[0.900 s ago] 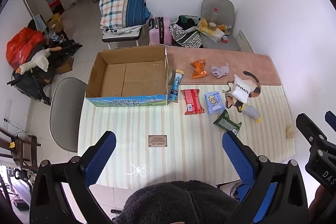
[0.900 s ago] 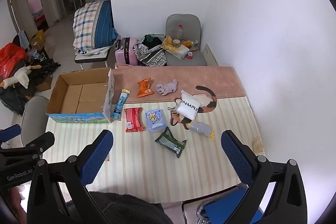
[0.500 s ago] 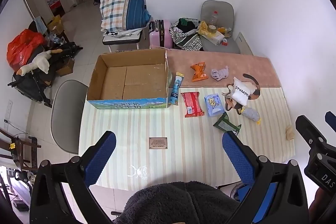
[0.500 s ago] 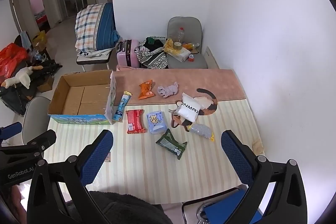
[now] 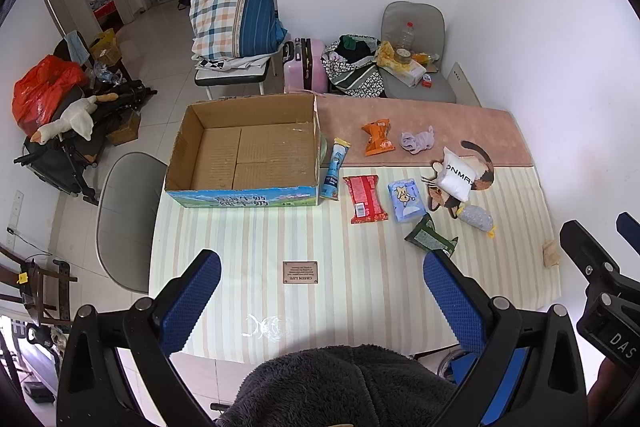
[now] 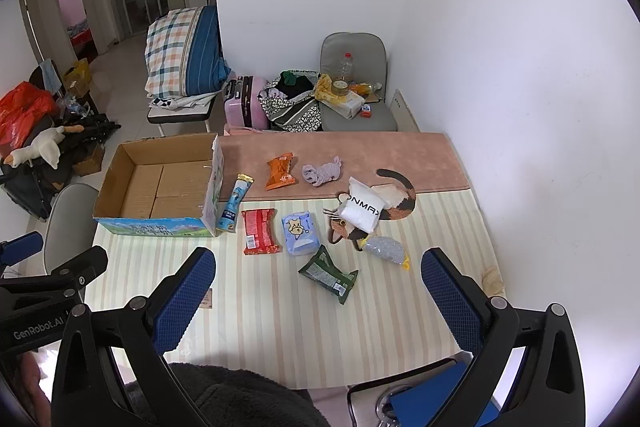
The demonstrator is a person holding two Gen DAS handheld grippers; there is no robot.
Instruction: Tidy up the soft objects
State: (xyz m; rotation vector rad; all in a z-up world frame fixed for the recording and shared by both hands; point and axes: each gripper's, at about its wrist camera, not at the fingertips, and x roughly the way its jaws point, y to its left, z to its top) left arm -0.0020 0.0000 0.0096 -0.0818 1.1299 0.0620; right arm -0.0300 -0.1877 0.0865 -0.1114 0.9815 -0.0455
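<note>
Now we are holding both the left gripper (image 5: 322, 297) and the right gripper (image 6: 318, 293) spread wide above the near table (image 5: 248, 239), with the cardboard box (image 5: 244, 151) far left.

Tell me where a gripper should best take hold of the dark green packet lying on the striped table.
Probably across the narrow middle of the dark green packet, from straight above with the right gripper, which is open and nearer. The packet lies flat and diagonal, clear of neighbours, so the fingers should straddle its long sides.
</note>
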